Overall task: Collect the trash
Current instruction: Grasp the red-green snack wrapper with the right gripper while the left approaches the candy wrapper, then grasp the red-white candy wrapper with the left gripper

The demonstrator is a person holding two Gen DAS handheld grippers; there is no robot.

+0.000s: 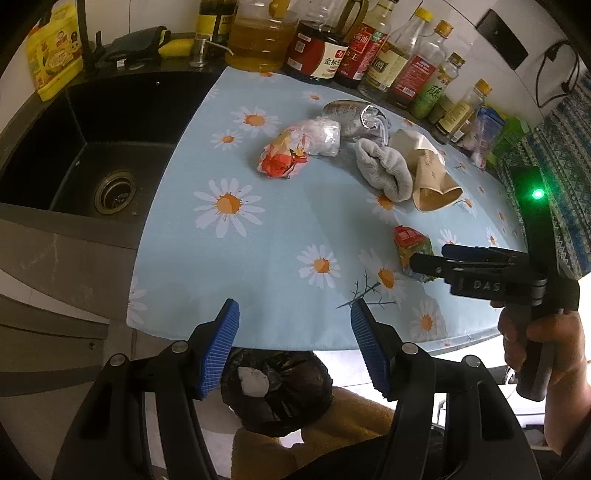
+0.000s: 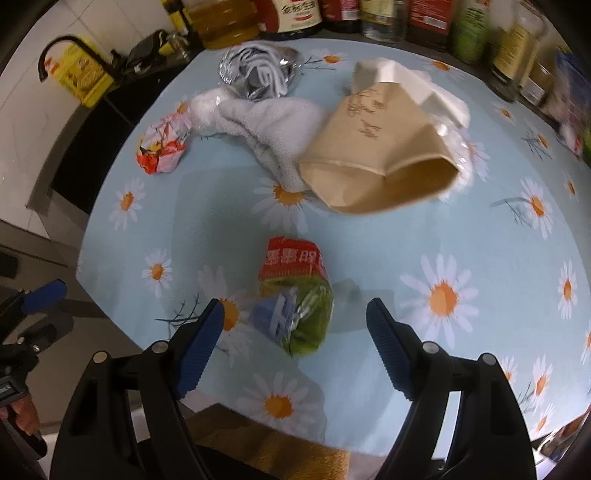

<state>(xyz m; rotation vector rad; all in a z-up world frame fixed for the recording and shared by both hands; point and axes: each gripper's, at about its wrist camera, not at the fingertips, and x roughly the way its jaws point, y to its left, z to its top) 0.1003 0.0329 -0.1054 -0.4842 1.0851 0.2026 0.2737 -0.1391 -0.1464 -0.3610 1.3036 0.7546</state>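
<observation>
The bottles (image 1: 373, 44) along the wall are cut off at the top edge of the left wrist view, so their caps mostly go unseen. In the right wrist view only their lower parts (image 2: 295, 14) show, and those at far right are blurred. The green-and-red packet (image 1: 412, 254) is partly hidden behind the right tool (image 1: 436, 258), whose fingers overlap from this side. In the right wrist view the packet's print (image 2: 291, 306) is smeared and unreadable. The black trash bag (image 1: 275, 391) sits partly hidden under the bench (image 1: 229, 288) edge.
</observation>
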